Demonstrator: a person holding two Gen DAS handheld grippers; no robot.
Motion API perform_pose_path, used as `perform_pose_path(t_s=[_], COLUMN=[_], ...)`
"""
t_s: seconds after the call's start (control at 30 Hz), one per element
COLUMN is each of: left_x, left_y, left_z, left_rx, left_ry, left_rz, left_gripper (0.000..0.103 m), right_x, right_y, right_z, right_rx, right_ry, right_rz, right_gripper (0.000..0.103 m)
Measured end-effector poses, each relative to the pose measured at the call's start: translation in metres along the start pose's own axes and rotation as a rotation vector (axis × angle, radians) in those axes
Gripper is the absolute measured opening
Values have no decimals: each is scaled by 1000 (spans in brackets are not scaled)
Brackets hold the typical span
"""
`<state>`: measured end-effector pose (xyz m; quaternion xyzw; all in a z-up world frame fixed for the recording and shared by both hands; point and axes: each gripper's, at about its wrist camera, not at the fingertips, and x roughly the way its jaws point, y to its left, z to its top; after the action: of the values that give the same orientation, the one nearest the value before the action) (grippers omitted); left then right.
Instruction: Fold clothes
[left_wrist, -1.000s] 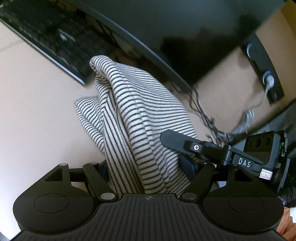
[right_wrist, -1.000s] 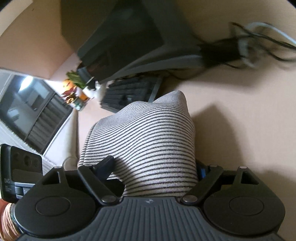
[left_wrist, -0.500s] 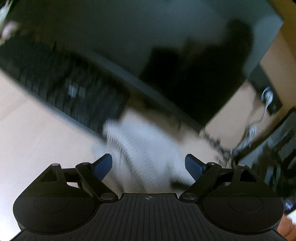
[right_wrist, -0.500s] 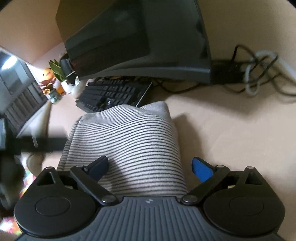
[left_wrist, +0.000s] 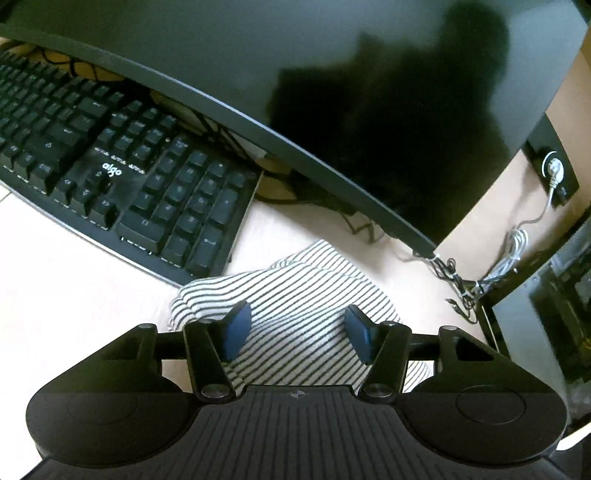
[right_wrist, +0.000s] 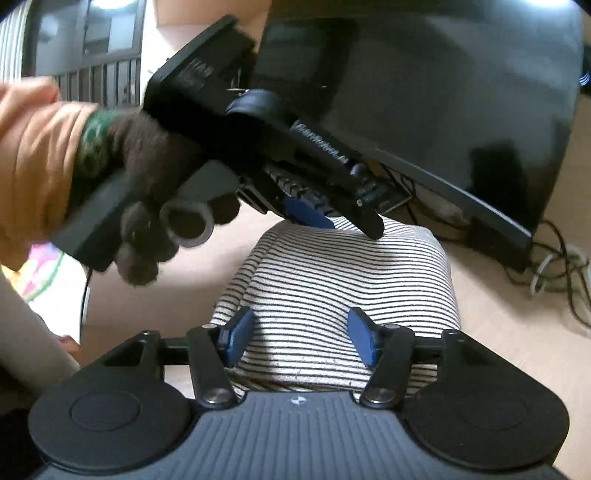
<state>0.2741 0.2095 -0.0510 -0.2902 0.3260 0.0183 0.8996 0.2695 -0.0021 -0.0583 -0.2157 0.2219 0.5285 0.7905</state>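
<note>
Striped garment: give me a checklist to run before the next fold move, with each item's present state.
1. Striped garment lies on the desk: ok.
2. Left gripper jaws apart, pads off the cloth: ok. They have just been closing, garment below them.
3. Right gripper jaws apart, nothing clamped: ok. Also just closing.
4. Garment clear of the keyboard: not ok, its edge sits against it.
5. Cables away from the garment: ok.
6. Fold neat underneath: cannot tell.
</note>
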Motion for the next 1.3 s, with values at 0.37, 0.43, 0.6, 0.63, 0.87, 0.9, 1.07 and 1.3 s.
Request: perform_pose_path(t_s=[0.37,0.43,0.6,0.63,0.87,0.9,1.07,1.3], left_x=[-17,-31,-47,-45,-39,-38,-31,-24], left_y=[-9,-15,-21,-20,-6,-4,-4,0], left_z=[-5,-1,-9,-12,-30,-31,-28,-27], left_rx=[32,24,16,10,-11,-14,1,-16], left_ry=[-44,-58,-31,-15,15,17,12,8], left_rz=[4,-1,-76,-87,-38,-34,-52,-78], left_gripper=[63,68,65,64,64,65,65,65], right_x=[-4,8,43,50,52,47,57,18], right_y=[-127,-139,-145,-145,-144,-141,-133,-107], right_z=[48,49,42,39,33,36,26,33], right_rx=[517,536,588,602,670,647,514,373], right_ry=[-52,-40,9,25,-32,-49,22,-38], right_rz=[54,18,4,11,101,100,-45,-124], right_gripper=[60,60,60,60,44,41,40,50])
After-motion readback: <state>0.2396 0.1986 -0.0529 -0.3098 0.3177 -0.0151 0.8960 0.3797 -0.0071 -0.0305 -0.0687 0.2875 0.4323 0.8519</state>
